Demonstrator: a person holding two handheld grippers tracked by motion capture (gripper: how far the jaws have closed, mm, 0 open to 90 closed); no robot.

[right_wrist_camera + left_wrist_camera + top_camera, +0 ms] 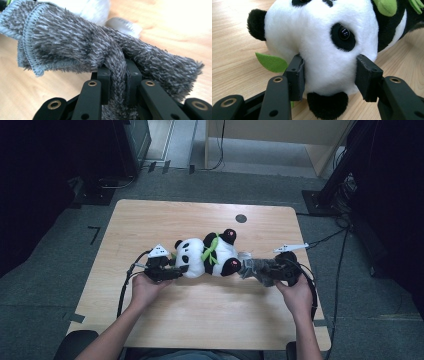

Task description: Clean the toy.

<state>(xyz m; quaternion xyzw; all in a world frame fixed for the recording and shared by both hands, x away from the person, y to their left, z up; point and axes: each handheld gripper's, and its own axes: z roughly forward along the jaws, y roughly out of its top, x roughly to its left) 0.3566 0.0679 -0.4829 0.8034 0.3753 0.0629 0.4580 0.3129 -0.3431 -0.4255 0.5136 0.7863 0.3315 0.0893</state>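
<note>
Surface (200, 320): a pale wooden tabletop with a small dark round spot (241, 218) near its far edge.
Panda plush (207, 255): lies on its side at the middle of the surface, head to the left, feet to the right, a green leaf trim across its chest; its black soles carry pink patches.
Left hand-held gripper (176, 268): held level at the left of the plush, pointing right. In the left gripper view its two black pads (297, 77) press into the white fur of the panda's head on either side, below the eye, so it is grasping the head.
Green felt leaf (271, 62): lies on the surface just beside the left pad, under the head.
Right hand-held gripper (250, 269): held level at the right of the plush, pointing left toward the feet. Its jaws are clenched on a fold of a grey shaggy cloth (82, 47).
Grey cloth position: bunched just beside the panda's near foot, between the plush and the right hand (295, 292).
Left hand (146, 289): grips the left tool from the near side.
</note>
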